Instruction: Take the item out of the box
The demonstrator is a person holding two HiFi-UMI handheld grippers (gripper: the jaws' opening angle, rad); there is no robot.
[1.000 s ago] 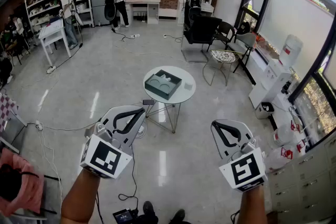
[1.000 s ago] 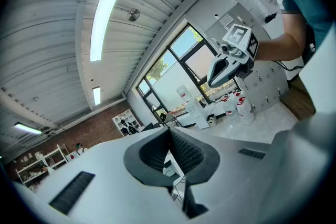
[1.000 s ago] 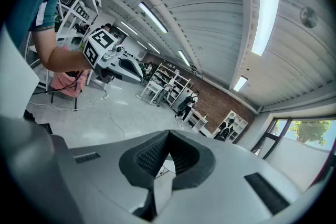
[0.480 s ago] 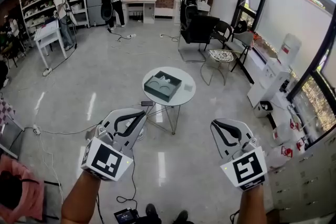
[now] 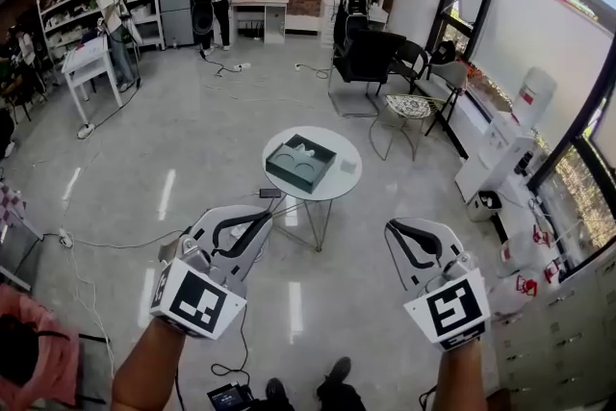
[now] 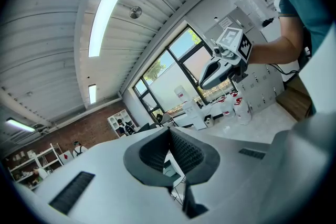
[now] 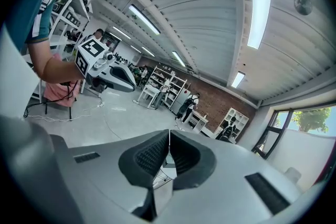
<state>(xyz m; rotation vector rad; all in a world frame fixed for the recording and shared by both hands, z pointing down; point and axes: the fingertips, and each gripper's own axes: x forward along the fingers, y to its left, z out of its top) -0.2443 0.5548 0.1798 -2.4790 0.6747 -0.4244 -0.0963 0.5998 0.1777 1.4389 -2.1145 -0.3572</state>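
A dark box (image 5: 300,164) with round recesses lies on a small round glass table (image 5: 339,180) in the middle of the floor. Something white (image 5: 301,147) shows at the box's far edge. Both grippers hang well short of the table, held up in the air. My left gripper (image 5: 260,219) is at lower left, its jaws shut with nothing between them (image 6: 169,131). My right gripper (image 5: 393,230) is at lower right, likewise shut and holding nothing (image 7: 169,134). Each gripper view looks up at the ceiling and catches the other gripper (image 6: 220,68) (image 7: 107,72).
Black chairs (image 5: 370,55) and a wire side table (image 5: 409,105) stand behind the round table. Cables (image 5: 106,241) run over the glossy floor at left. People work by shelves (image 5: 96,10) at the back. Water bottles (image 5: 525,250) and cabinets (image 5: 568,322) line the right.
The round table with the box has drifted slightly lower in view and looks a little nearer. Both grippers stay shut and hold about the same places.
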